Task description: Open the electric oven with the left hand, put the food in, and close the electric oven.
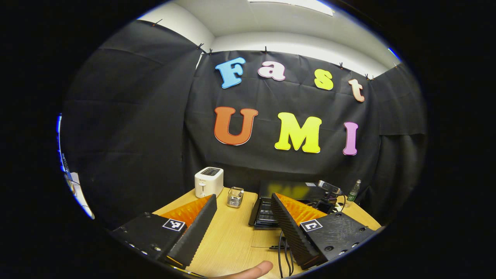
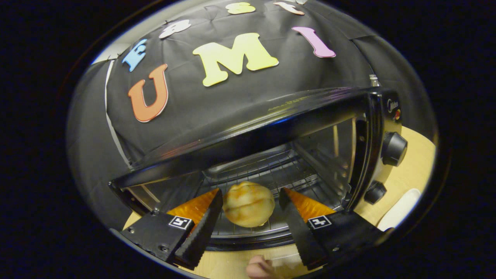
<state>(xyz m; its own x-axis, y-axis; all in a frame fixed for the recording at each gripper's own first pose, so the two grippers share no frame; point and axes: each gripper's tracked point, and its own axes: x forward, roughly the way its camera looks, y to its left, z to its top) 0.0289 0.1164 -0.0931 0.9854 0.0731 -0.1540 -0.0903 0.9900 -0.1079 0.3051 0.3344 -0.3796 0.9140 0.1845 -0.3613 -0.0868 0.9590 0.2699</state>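
Right gripper point(image 2: 250, 203) stood at the mouth of the oven point(image 2: 271, 131), jaws spread wide, with the bun point(image 2: 248, 204) between the fingers; a gap showed on each side, so neither finger pressed on it. Bun rested on the wire rack point(image 2: 267, 170) near its front edge, inside the oven. Oven door was open, the chamber walls and rack in plain sight. Two knobs point(image 2: 393, 149) sat on the panel at the right side of the oven, one above the other. Oven stood on a wooden table point(image 2: 414, 162); a white object point(image 2: 399, 209) lay on the table past the lower knob, too cut off to identify. A fingertip point(image 2: 257, 267) showed at the bottom edge of the right gripper view.

Left gripper point(image 1: 242, 201) was held above the table point(image 1: 232, 240), jaws wide and holding nothing. A white toaster point(image 1: 209, 182) stood at the far left corner of the table, a small glass jar point(image 1: 235, 197) just beside it. A laptop point(image 1: 279, 201) lay toward the far edge, with a camera point(image 1: 329, 188) and a bottle point(image 1: 353, 191) to its right. Cables point(image 1: 285, 252) ran across the near edge. A finger point(image 1: 254, 270) showed at the bottom of the left gripper view
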